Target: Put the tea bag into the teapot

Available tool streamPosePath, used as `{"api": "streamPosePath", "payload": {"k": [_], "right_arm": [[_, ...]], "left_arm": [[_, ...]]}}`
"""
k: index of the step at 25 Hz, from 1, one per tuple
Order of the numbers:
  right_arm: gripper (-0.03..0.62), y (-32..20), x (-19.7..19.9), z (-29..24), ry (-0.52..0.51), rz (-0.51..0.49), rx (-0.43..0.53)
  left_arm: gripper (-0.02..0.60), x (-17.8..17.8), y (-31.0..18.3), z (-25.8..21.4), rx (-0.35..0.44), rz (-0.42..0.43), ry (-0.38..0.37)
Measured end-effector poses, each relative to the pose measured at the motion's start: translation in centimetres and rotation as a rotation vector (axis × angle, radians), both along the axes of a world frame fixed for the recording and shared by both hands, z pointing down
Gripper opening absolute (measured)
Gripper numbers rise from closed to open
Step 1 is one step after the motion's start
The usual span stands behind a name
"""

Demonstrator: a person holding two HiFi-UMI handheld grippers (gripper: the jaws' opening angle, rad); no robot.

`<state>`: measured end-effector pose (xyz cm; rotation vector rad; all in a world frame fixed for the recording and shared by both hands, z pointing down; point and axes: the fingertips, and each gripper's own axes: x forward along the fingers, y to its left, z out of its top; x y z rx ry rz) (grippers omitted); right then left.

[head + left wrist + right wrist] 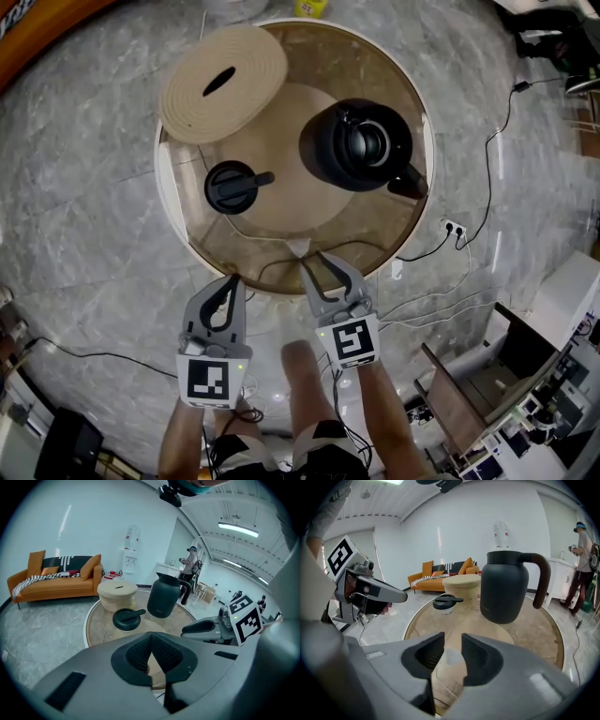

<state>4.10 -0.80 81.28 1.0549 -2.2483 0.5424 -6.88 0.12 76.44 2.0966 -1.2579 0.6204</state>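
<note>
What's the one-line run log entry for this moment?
left gripper: shut, empty | right gripper: open, poised at tea bag, not gripping | tea bag: near table edge | teapot: open, lid on table

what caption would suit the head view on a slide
Right gripper open at the tea bag on the table edge; teapot uncovered, lid beside it.

Bright, even indoor light from long white ceiling strip lamps (237,529); faint shadows; pale sheen on the round brown-tinted glass tabletop (375,66); gripper views bulge fisheye-wise, corners black; the grey plastic left gripper (151,634) looks soft near its lens.
</note>
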Motion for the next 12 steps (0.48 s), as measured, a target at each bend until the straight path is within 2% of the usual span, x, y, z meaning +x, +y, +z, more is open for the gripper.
{"api": "streamPosePath", "payload": {"k": [4,12], "right_arm": [[0.155,0.1,-0.5,1.9,0.000,-0.021,-0.008],[0.155,0.2,-0.7,4.2,0.004,-0.040,-0.037]], "left_arm": [[0.017,-0.4,-0.1,0.7,-0.020,-0.023,0.021],[0.017,-1.0,-0.1,2.3,-0.023,-0.025,0.009]]}}
